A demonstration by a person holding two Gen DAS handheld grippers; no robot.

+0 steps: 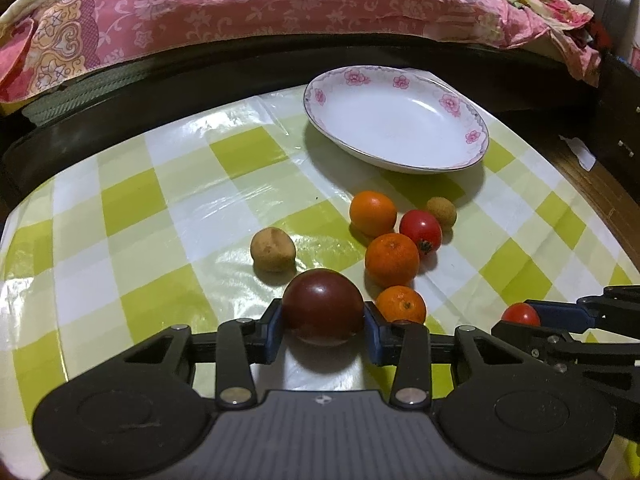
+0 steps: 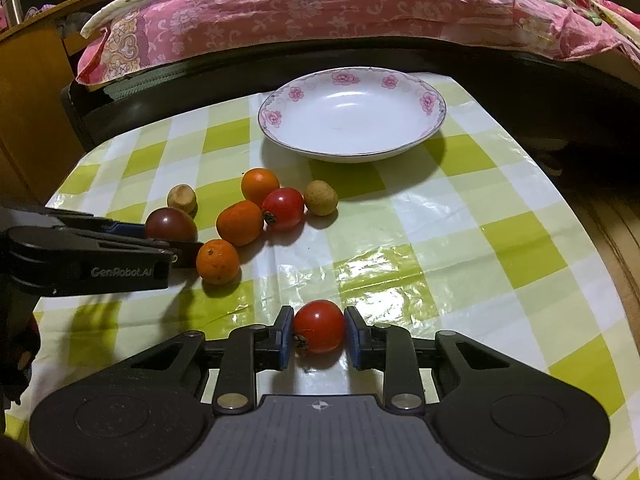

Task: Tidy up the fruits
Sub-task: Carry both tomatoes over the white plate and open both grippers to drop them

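Observation:
My left gripper (image 1: 323,322) is shut on a dark purple tomato (image 1: 323,307), low over the checked tablecloth; it also shows in the right wrist view (image 2: 171,225). My right gripper (image 2: 319,330) is shut on a small red tomato (image 2: 319,326), also seen in the left wrist view (image 1: 520,314). Loose on the cloth lie three oranges (image 1: 392,259), another red tomato (image 1: 421,229) and two brown longans (image 1: 273,249). A white plate with pink flowers (image 1: 456,104) stands empty beyond them; in the right wrist view it (image 2: 430,102) is straight ahead.
The table's far edge meets a dark bed frame (image 1: 200,68) with a pink floral quilt (image 1: 240,4). The cloth drops off at the right edge (image 2: 580,216). A wooden cabinet (image 2: 28,100) stands at the left.

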